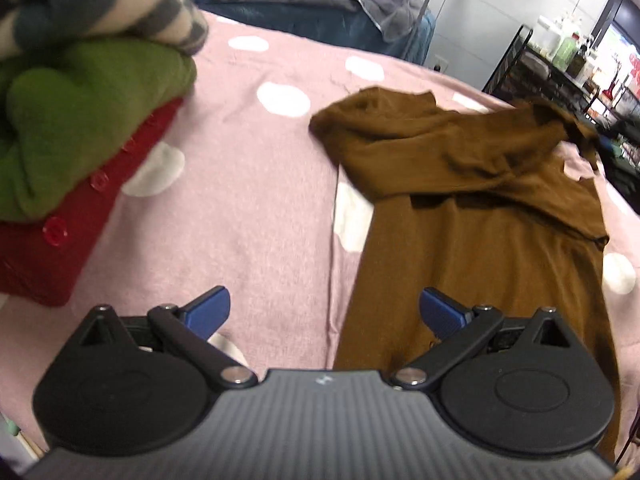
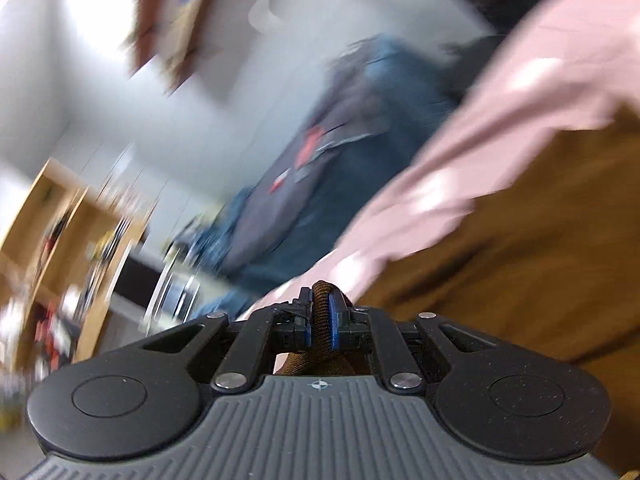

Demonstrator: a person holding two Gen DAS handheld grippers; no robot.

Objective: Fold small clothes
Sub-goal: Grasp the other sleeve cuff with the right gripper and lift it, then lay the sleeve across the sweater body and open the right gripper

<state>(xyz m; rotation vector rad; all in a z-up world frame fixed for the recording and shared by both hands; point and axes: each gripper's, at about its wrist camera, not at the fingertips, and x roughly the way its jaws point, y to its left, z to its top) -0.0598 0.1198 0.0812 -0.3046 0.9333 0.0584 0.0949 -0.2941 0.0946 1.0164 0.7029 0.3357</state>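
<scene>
A brown long-sleeved garment (image 1: 472,208) lies on the pink dotted sheet (image 1: 248,208), one sleeve folded across its upper part. My left gripper (image 1: 325,312) is open and empty, hovering over the garment's lower left edge. My right gripper (image 2: 322,320) is shut on a ribbed brown edge of the garment (image 2: 520,248), which spreads to its right. The right wrist view is tilted and blurred by motion.
A pile of folded clothes stands at the left: striped (image 1: 100,4) on top, green (image 1: 80,120), red with buttons (image 1: 60,248) below. Behind the sheet is a blue sofa with a grey cloth (image 1: 320,4). A black shelf rack (image 1: 560,64) stands at the right.
</scene>
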